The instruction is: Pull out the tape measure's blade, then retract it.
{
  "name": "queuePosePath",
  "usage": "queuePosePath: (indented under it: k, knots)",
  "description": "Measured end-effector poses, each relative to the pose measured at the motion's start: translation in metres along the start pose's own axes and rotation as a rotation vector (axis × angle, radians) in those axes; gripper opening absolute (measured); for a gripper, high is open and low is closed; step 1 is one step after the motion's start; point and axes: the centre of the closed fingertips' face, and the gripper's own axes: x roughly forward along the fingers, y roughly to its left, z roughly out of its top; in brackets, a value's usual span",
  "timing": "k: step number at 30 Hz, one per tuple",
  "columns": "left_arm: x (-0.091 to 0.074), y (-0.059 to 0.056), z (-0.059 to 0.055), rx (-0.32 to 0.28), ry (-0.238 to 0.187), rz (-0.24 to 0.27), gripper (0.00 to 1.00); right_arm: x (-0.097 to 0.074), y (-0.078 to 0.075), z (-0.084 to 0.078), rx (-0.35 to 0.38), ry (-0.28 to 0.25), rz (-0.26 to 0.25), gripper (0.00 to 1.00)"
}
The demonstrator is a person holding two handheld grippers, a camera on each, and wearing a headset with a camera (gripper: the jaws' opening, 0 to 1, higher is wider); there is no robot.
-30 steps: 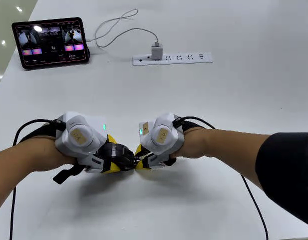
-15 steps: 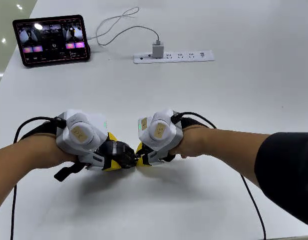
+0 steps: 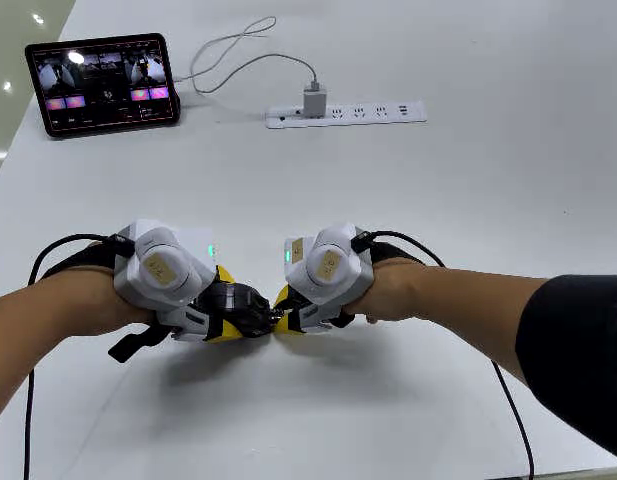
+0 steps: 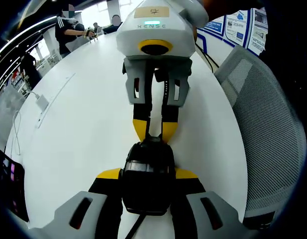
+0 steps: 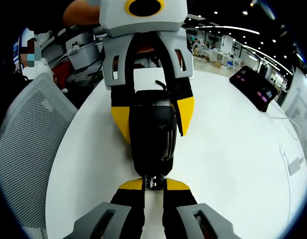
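Tape measure (image 5: 152,134) is low over the white workbench (image 3: 418,190), just in front of you, between the two grippers. Can't tell if the case touches the surface. Left gripper (image 4: 148,174) is clamped across the black case, one jaw on each side. Right gripper (image 4: 154,130) is closed on the blade hook (image 5: 152,181) at the case mouth, tips nearly against the case. Blade looks barely out, if at all, so I'd call this the very start of the pull.

For the pull:
- Treat your left hand as the anchor. Case rigid, mouth pointing at the right gripper.
- Draw the right gripper straight away along the blade's line, to your right. No twist, no lift. A side load could kink the blade or peel the hook out of the tips.
- Start slow. The hook is small and thin, so grip margin looks slim. If it slides, stop and re-pinch deeper.
- Mind the cable (image 3: 508,400) trailing under your right arm so it doesn't snag mid-stroke.
- For the retract, don't just let go. Walk the right gripper back toward the case with the spring under control, so the hook doesn't slam the mouth.
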Motion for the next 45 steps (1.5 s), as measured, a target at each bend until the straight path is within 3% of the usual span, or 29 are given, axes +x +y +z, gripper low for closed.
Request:
queuePosePath:
  k: [45]
  knots:
    - [0.001,0.001,-0.001,0.002,0.002,0.002,0.32,-0.021,-0.003,-0.027,0.049,0.040,-0.014,0.10]
